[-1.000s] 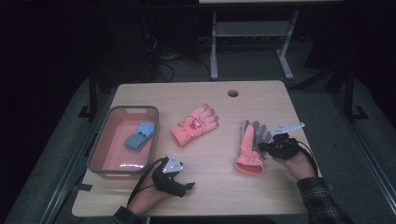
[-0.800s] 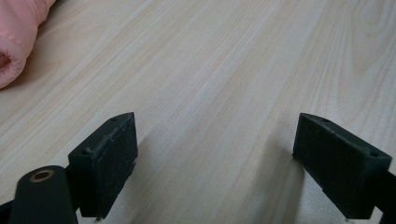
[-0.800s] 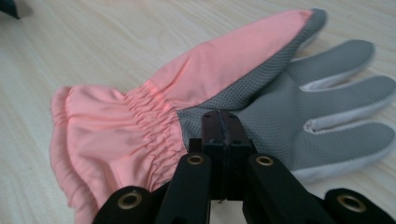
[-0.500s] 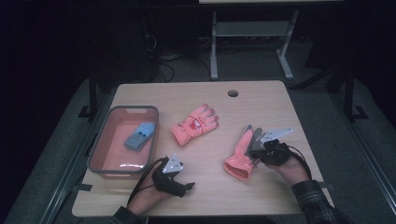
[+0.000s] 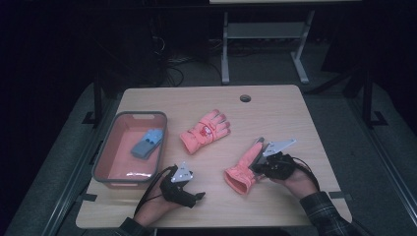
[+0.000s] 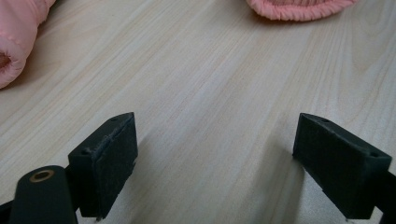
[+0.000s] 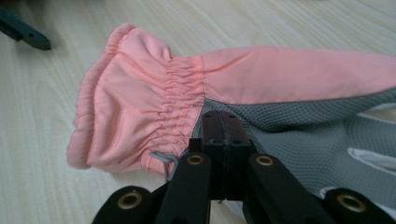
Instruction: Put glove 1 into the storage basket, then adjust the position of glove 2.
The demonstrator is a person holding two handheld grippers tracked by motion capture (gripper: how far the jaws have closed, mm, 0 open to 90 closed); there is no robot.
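While the right gripper (image 7: 223,122) pinches a pink-and-grey fabric glove (image 7: 154,100), lower right of the high view,
the left gripper (image 6: 215,161) gapes wide over bare wooden table (image 6: 210,84).

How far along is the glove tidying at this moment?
Done: one blue glove lies in the red plastic bin. In hand: the right gripper is shut on the pink-and-grey glove, which lies on the wooden table. Left: binning it and the pink glove mid-table; the left gripper is open.
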